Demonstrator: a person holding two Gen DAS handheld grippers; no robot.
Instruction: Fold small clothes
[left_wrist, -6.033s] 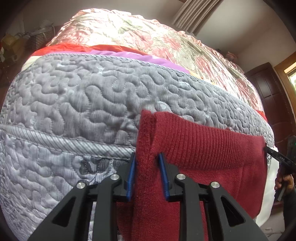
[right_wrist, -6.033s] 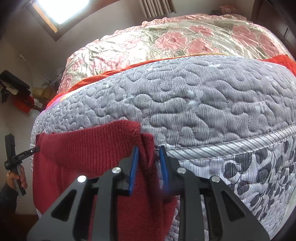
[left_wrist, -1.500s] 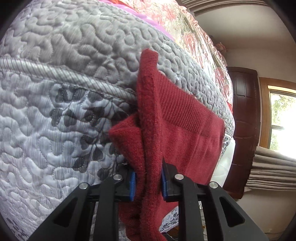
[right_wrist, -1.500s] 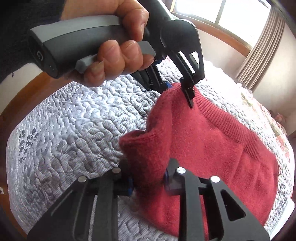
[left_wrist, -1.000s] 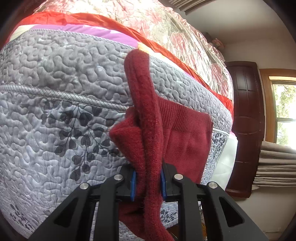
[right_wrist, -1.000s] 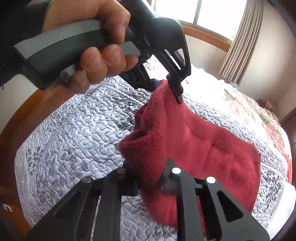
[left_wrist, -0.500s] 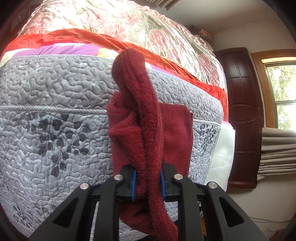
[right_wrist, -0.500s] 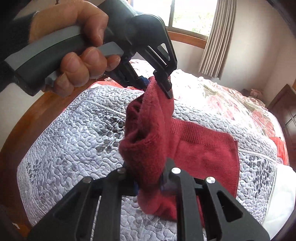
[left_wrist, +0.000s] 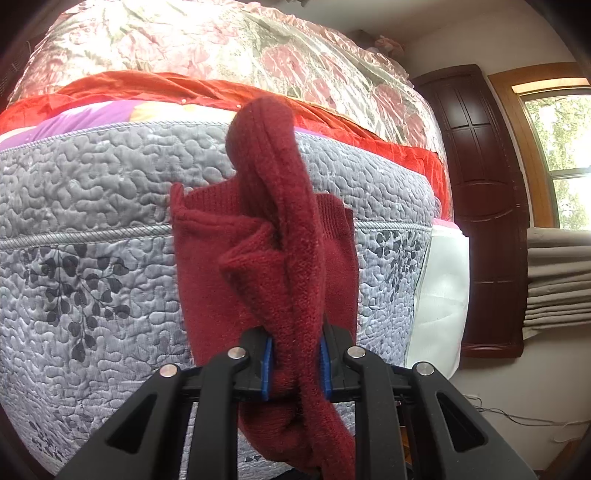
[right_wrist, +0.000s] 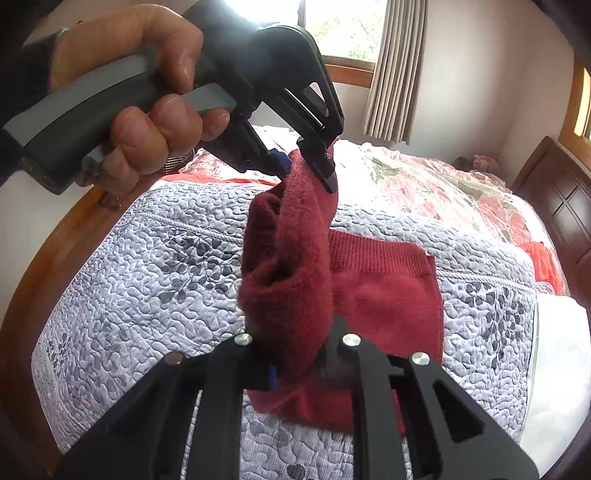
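A dark red knitted garment (left_wrist: 288, 236) (right_wrist: 384, 291) lies partly on the grey quilted bedcover (left_wrist: 92, 206) (right_wrist: 147, 280) and is partly lifted. My left gripper (left_wrist: 294, 365) is shut on a bunched edge of it. My right gripper (right_wrist: 297, 369) is shut on another bunched edge, which hides the fingertips. In the right wrist view a hand (right_wrist: 147, 107) holds the left gripper (right_wrist: 308, 162) above, pinching the top of the raised red fold. The lifted part hangs as a thick roll between the two grippers. The rest lies flat near the bed's edge.
A shiny floral quilt (left_wrist: 229, 48) and an orange-red cloth (left_wrist: 147, 88) lie further up the bed. A dark wooden door (left_wrist: 484, 199), a window (left_wrist: 565, 155) and curtains (right_wrist: 395, 70) are to the right. A wooden bed frame (right_wrist: 48, 266) borders the left. White sheet (left_wrist: 439, 288) shows at the mattress side.
Both grippers have carried their held edges across the garment and closer together, so the flat visible part is narrower and the lifted fold hangs between them. Both stay shut.
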